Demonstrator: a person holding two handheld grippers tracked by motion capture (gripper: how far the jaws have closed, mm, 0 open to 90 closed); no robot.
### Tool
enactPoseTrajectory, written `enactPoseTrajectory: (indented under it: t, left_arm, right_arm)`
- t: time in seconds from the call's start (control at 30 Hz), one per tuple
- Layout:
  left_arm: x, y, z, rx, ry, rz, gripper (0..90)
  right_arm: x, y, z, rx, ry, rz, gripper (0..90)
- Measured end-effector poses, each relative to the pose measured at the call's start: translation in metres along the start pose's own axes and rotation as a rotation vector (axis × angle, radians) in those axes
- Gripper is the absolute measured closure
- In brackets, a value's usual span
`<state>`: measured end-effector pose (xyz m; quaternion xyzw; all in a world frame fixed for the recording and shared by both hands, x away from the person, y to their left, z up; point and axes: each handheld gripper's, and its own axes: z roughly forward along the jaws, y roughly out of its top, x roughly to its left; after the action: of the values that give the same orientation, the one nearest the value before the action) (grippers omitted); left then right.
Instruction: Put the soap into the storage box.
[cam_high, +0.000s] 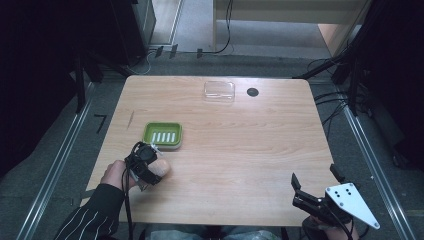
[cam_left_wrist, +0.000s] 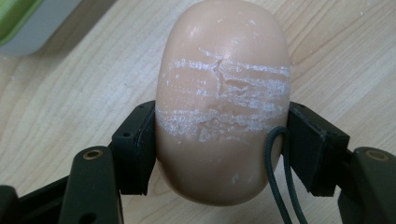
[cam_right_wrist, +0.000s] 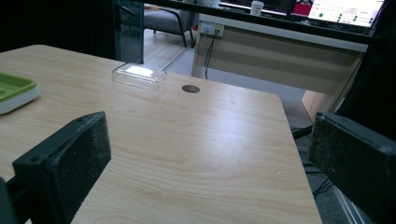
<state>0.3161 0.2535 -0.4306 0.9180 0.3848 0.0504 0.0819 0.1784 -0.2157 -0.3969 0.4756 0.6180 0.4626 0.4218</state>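
The left gripper (cam_high: 150, 167) sits at the lower left of the high view and pinches a bar of soap (cam_left_wrist: 223, 100) between its two black jaws. In the left gripper view the bar occupies the centre of the frame, with one jaw pressed against each long side. The soap is a smooth, rounded oval of pale peach colour, with a band of white scuffs and small cracks across its middle. A thin dark cord (cam_left_wrist: 275, 172) loops over its lower right edge.

Just above the gripper in the high view stands a green soap dish (cam_high: 163, 134), rectangular with rounded corners, a slotted floor and a pale base. A clear plastic lid (cam_high: 219, 91) lies near the top centre of the desk (cam_high: 250, 150), well apart from the dish, and a round dark cable hole (cam_high: 252, 92) sits just right of it. The desk surface is light wood grain.

The right gripper (cam_high: 317, 186) rests at the lower right with its jaws spread wide, holding nothing.
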Motion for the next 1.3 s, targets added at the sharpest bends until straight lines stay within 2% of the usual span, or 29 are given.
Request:
enactPoseTrajectory:
  t: [0.37,0.6,1.3]
  left_arm:
    - [0.006,0.009,-0.005,-0.006,0.008,0.016,32.9]
    - [0.012,0.013,-0.008,-0.019,0.017,0.009,32.8]
    - [0.022,0.028,-0.013,-0.026,0.019,0.044,32.9]
  right_arm:
    - [0.000,0.000,0.000,0.002,0.000,0.000,0.0]
    - [0.000,0.000,0.000,0.001,0.000,0.000,0.0]
    - [0.000,0.000,0.000,0.001,0.000,0.001,0.0]
